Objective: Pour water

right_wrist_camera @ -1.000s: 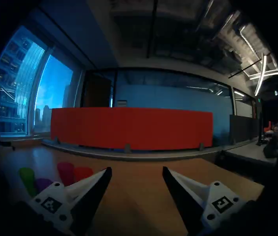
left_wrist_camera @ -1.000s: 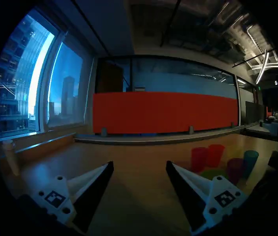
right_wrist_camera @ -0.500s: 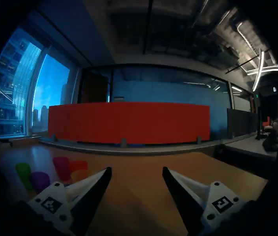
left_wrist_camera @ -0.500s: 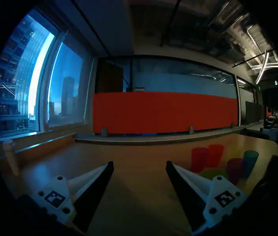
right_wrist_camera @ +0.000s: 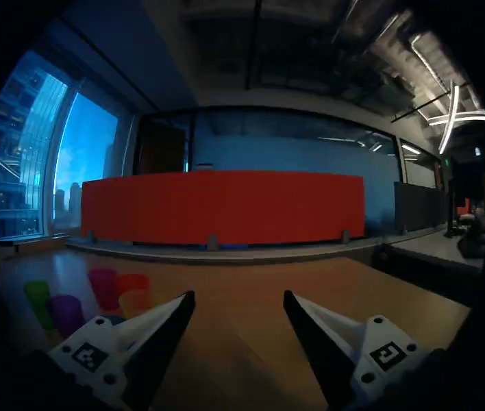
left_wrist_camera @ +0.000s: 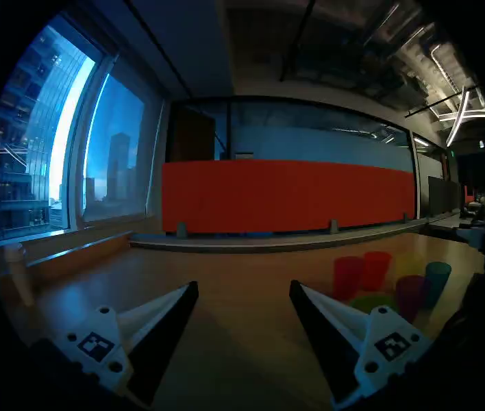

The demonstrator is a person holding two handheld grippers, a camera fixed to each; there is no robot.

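Several coloured plastic cups stand together on a wooden table (left_wrist_camera: 242, 294). In the left gripper view they are to the right of my fingers: a red cup (left_wrist_camera: 346, 275), an orange-red cup (left_wrist_camera: 376, 268), a purple cup (left_wrist_camera: 410, 296), a teal cup (left_wrist_camera: 438, 281) and a low green one (left_wrist_camera: 372, 302). In the right gripper view the cluster is at the lower left: a green cup (right_wrist_camera: 38, 301), a purple cup (right_wrist_camera: 66, 314), a pink cup (right_wrist_camera: 103, 288), an orange cup (right_wrist_camera: 135, 301). My left gripper (left_wrist_camera: 243, 294) is open and holds nothing. My right gripper (right_wrist_camera: 238, 303) is open too, with the cups left of it.
A red partition (left_wrist_camera: 283, 195) runs along the table's far edge. Large windows (left_wrist_camera: 44, 157) fill the left wall above a sill. A pale slim object (left_wrist_camera: 18, 272) stands at the table's left edge. A darker desk (right_wrist_camera: 434, 250) lies to the right.
The right gripper view has shifted downward in the scene: the cups and partition sit higher in its picture now, and an orange cup has come into sight. The left gripper has barely moved.
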